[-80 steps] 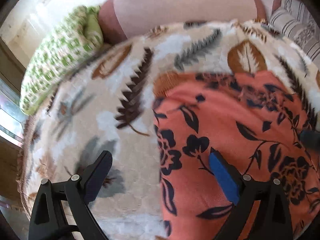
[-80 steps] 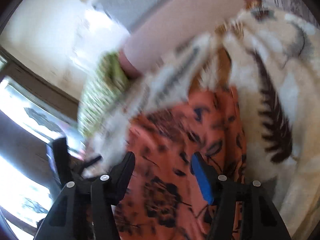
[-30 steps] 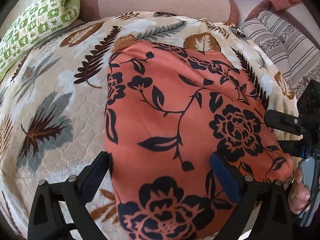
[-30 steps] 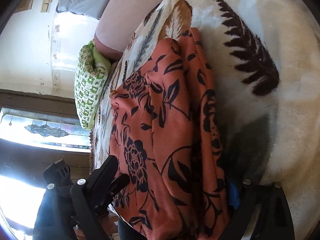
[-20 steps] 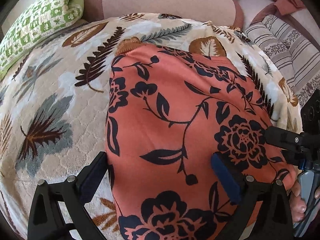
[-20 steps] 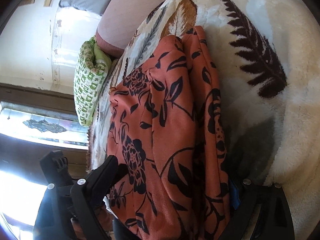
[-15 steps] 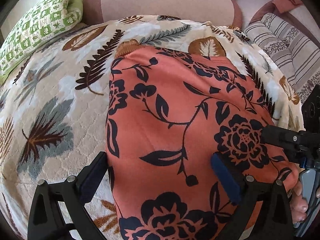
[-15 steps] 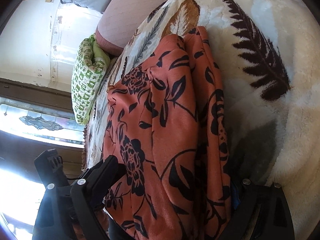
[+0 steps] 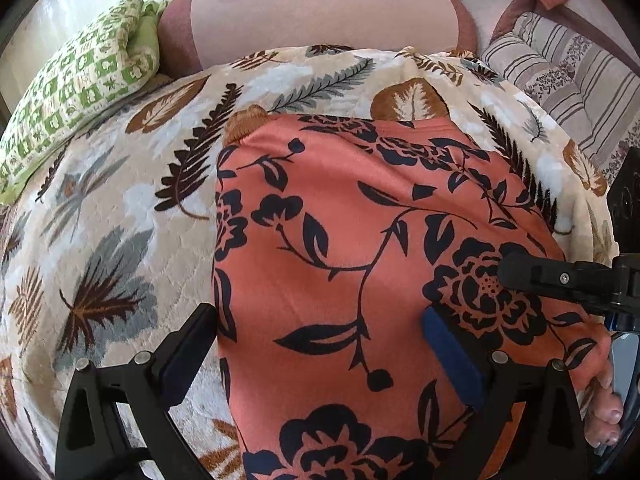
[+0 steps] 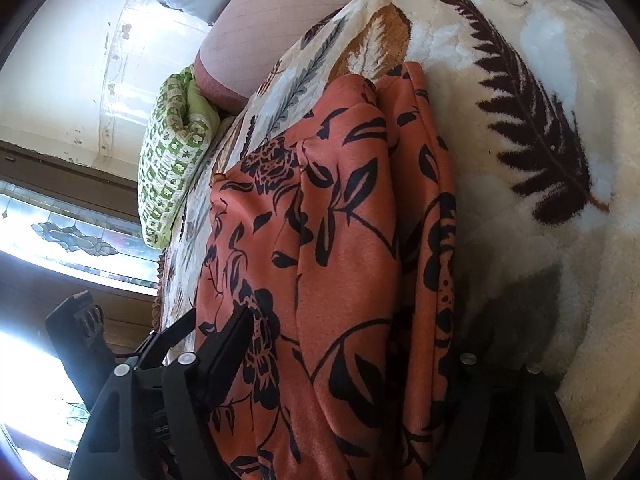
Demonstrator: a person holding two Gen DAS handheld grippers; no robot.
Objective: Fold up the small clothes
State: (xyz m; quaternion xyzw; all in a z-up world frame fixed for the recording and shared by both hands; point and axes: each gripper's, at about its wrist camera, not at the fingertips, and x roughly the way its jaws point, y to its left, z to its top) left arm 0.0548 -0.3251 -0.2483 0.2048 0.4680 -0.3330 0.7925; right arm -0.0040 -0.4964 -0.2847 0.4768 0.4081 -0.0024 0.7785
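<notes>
progress: orange floral garment (image 9: 360,248) lying part-folded, layered, on leaf-print blanket (image 9: 120,208) | left tongs (image 9: 320,344) hovering released | right tongs (image 10: 348,364) straddling its edge, spread, nothing pinched | remaining: probably further folds

Leaf-print blanket (image 9: 120,208) over pink sofa (image 9: 320,16); green checked cushion (image 9: 76,80) left, striped cushion (image 9: 572,80) right; stained-glass window (image 10: 68,236).
</notes>
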